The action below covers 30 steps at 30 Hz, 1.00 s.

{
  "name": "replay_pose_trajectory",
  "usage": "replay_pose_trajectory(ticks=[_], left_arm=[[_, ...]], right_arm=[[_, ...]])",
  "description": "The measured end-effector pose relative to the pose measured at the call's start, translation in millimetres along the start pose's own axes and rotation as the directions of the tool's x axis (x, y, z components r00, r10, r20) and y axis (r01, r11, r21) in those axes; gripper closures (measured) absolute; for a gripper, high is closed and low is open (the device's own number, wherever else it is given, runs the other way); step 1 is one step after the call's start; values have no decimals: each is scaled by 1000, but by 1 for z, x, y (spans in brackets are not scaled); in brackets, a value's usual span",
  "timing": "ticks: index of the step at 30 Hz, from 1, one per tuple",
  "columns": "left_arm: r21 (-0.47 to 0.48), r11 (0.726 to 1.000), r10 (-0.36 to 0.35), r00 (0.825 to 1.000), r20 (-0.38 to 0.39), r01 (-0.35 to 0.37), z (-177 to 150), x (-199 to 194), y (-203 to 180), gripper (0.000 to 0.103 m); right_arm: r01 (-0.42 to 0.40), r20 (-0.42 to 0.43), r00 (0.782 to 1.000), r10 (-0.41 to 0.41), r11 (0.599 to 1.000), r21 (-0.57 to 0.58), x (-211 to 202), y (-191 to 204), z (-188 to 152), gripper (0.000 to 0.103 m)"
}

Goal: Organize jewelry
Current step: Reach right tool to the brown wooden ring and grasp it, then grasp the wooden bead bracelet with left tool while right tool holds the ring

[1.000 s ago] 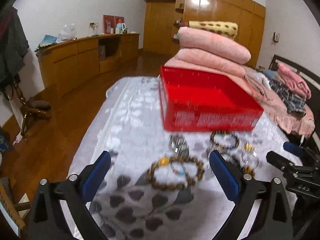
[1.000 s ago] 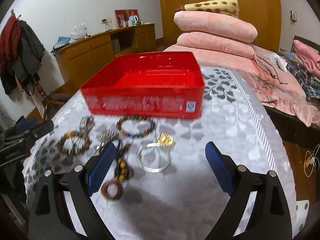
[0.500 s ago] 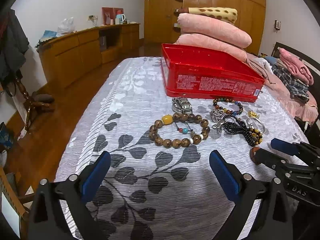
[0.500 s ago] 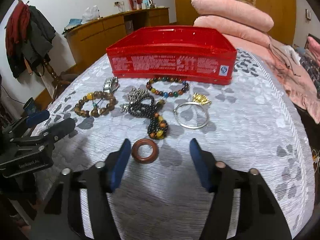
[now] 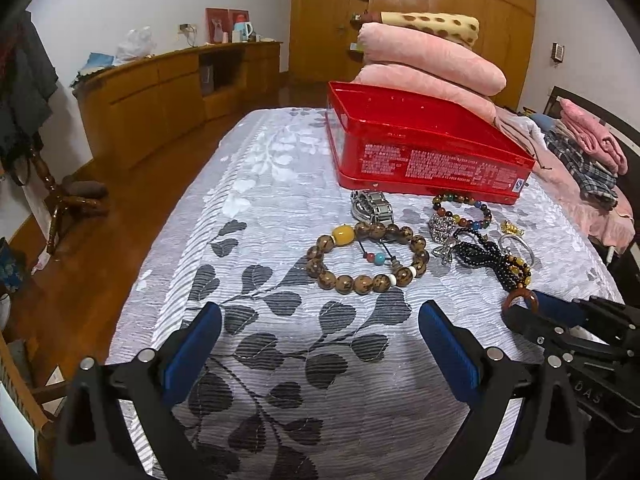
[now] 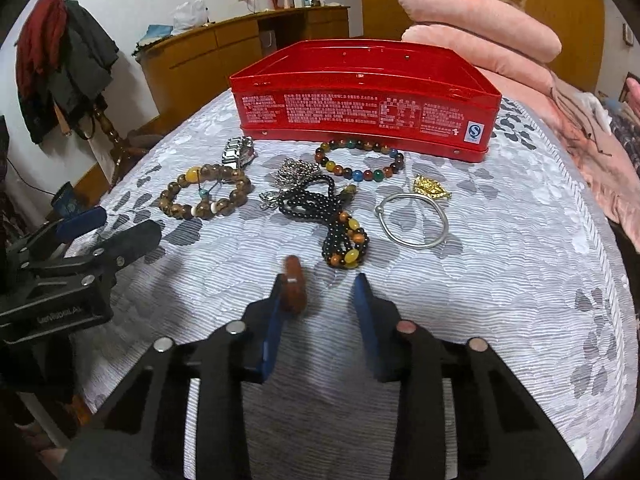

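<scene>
A red tin box (image 6: 368, 96) stands open on the grey leaf-patterned cloth (image 6: 500, 264). In front of it lie a brown bead bracelet (image 6: 204, 196), a metal watch (image 6: 238, 152), a multicolour bead bracelet (image 6: 360, 160), a black bead string (image 6: 328, 216), a silver bangle (image 6: 412, 220) and a gold charm (image 6: 430, 190). My right gripper (image 6: 320, 292) is partly closed; a brown ring (image 6: 294, 288) stands on edge against its left finger, apart from the right finger. My left gripper (image 5: 320, 336) is open and empty, short of the brown bracelet (image 5: 368, 258).
Pink folded blankets (image 5: 432, 68) are stacked behind the box (image 5: 424, 152). A wooden sideboard (image 5: 168, 92) runs along the left wall. The bed edge drops to a wooden floor (image 5: 80, 264) on the left. More clothes (image 5: 588, 152) lie at right.
Both grippers dropped lower and closer to the cloth. My right gripper narrowed around the brown ring, which tipped from lying flat to standing on edge against the left finger.
</scene>
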State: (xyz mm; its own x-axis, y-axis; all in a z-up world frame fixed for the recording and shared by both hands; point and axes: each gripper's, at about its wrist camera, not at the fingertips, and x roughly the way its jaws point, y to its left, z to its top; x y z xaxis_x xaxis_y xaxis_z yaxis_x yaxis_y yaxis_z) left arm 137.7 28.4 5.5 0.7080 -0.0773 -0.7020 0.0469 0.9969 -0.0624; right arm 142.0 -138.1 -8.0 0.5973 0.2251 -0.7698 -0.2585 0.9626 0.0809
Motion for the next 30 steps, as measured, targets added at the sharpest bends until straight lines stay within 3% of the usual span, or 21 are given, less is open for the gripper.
replay_pose_trajectory(ticks=[4, 13, 17, 25, 30], left_arm=[[-4, 1000, -5, 1000, 2, 5, 3, 0, 0, 6], [10, 999, -34, 999, 13, 34, 11, 5, -9, 7], [29, 998, -48, 999, 6, 48, 16, 10, -18, 20], [34, 997, -63, 998, 2, 62, 25, 18, -30, 21], [67, 991, -113, 993, -22, 114, 32, 26, -44, 42]], right_arm=[[-43, 4, 999, 43, 999, 11, -4, -2, 1, 94], [-27, 31, 999, 25, 998, 52, -17, -19, 1, 95], [-11, 41, 999, 8, 997, 72, -21, -29, 1, 95], [-18, 38, 999, 15, 996, 86, -19, -37, -1, 95], [-21, 40, 999, 17, 995, 96, -18, -42, 0, 95]])
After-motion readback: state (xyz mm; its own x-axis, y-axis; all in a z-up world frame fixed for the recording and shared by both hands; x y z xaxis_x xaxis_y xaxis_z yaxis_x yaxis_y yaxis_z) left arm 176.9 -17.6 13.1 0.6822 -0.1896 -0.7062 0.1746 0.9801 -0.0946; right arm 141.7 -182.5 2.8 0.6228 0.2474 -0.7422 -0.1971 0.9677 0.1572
